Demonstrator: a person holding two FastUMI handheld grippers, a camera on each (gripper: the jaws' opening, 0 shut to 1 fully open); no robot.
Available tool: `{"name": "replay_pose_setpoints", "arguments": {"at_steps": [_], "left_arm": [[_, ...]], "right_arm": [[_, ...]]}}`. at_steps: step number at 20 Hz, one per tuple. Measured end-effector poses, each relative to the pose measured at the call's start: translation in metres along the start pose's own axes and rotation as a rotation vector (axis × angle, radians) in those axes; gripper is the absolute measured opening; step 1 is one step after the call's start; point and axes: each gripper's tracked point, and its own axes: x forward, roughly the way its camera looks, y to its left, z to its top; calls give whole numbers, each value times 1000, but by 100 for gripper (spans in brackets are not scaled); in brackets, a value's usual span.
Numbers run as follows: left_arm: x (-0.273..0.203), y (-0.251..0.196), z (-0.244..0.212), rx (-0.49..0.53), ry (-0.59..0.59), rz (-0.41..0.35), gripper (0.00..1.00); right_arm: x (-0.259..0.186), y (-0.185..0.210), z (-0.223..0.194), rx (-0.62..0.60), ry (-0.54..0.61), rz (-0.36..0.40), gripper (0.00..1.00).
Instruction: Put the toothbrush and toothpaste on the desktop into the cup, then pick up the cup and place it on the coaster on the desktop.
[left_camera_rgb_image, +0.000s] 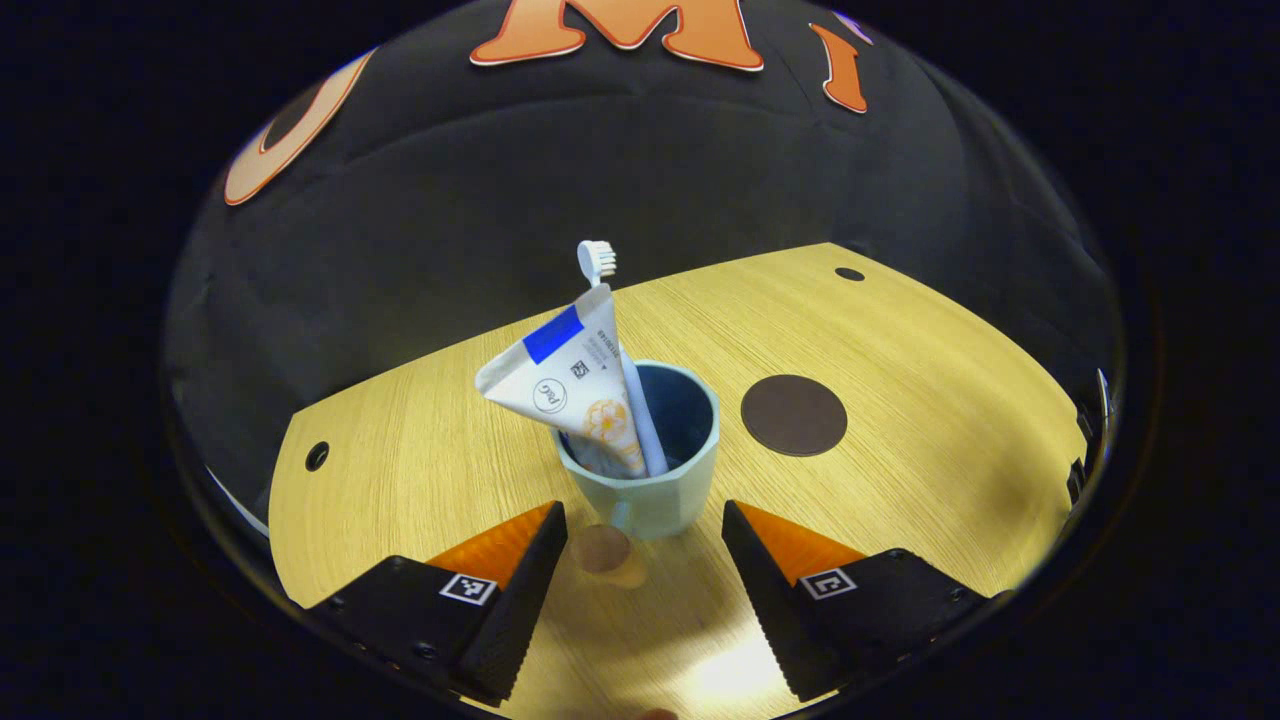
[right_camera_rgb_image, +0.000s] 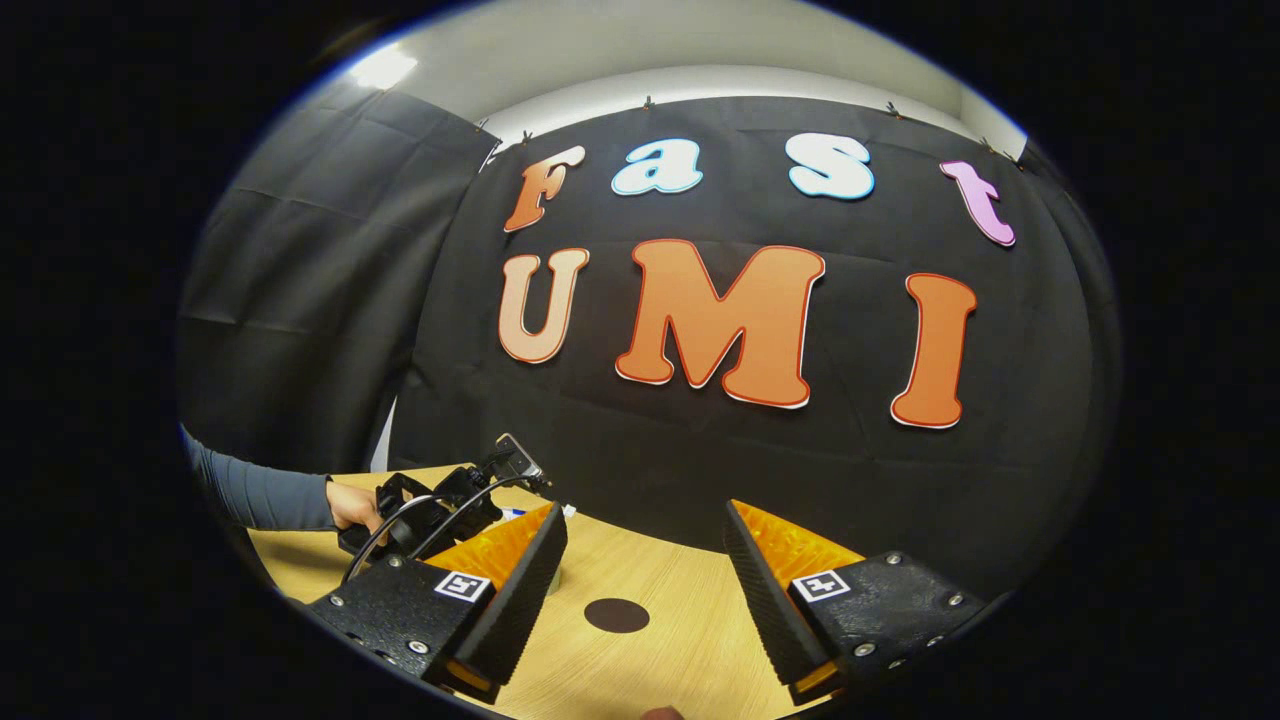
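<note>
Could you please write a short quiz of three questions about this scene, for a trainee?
1. True or false: the toothpaste and the toothbrush already stand in the cup.
2. Where is the coaster in the left gripper view? A) under the cup B) on the desktop, beside the cup and apart from it C) between the fingers of the left gripper
3. Fill in: both the left gripper and the right gripper are ____ and hold nothing.

Key: 1 true; 2 B; 3 open.
</note>
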Motion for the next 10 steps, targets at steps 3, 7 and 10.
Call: {"name": "replay_pose_setpoints", "arguments": {"at_steps": [3,7,10], "left_arm": [[12,-5,-9,19,66,-27,89],[22,2,-13,50,112,-9,75],[19,2,-20,52,133,-13,59]], "right_arm": [[0,-2,-5,3,16,-6,94],[-1,-4,-10,12,13,-7,94],[-1,-3,-13,32,13,1,94]]}}
